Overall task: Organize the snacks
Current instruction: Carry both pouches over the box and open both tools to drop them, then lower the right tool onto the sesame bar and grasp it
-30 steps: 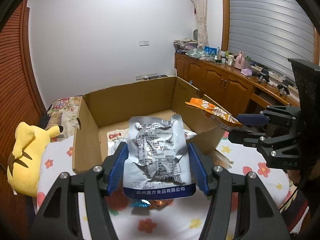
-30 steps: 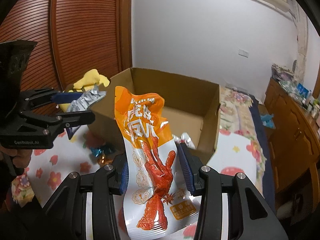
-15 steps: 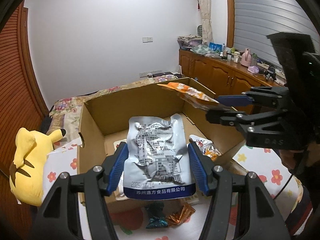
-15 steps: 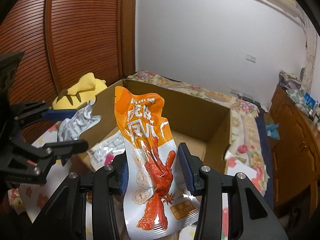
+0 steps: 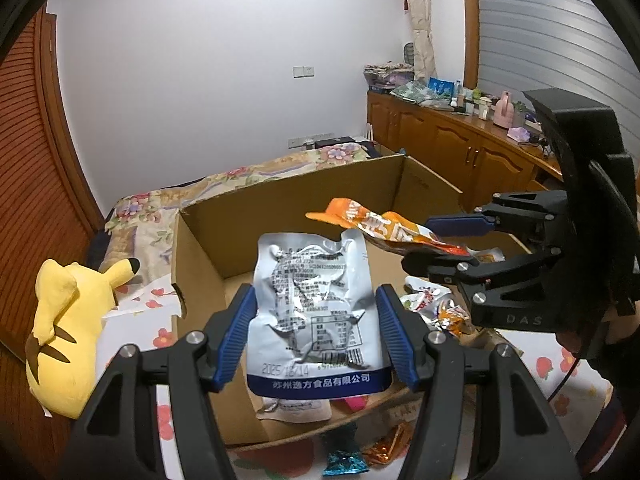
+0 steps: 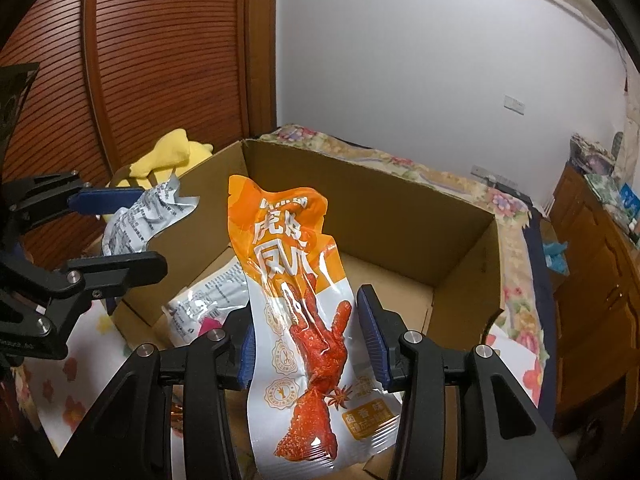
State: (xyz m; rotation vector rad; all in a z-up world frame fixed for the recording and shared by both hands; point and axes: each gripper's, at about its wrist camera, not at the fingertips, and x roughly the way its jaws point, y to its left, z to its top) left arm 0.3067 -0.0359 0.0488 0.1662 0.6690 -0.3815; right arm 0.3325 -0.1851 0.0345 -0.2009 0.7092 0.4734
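Note:
My left gripper [image 5: 312,336] is shut on a silver foil snack pouch [image 5: 312,304], held upright over the near part of an open cardboard box [image 5: 280,216]. My right gripper [image 6: 306,340] is shut on an orange chicken-feet snack pack [image 6: 300,292], also above the box [image 6: 400,216]. From the left wrist view the right gripper [image 5: 436,248] reaches in from the right, the orange pack [image 5: 380,228] sticking out over the box. The right wrist view shows the left gripper [image 6: 116,232] at the left, clamping the silver pouch [image 6: 148,216]. Several snack packets lie on the box floor.
A yellow plush toy [image 5: 68,320] lies left of the box on a flowered cloth [image 5: 160,336]. Loose wrapped candies [image 5: 344,460] sit in front of the box. Wooden cabinets [image 5: 460,148] with clutter run along the right wall, and a slatted wooden door [image 6: 140,80] stands at the left.
Both grippers have travelled forward with their packs, from short of the box to over its opening. Neither grip has altered.

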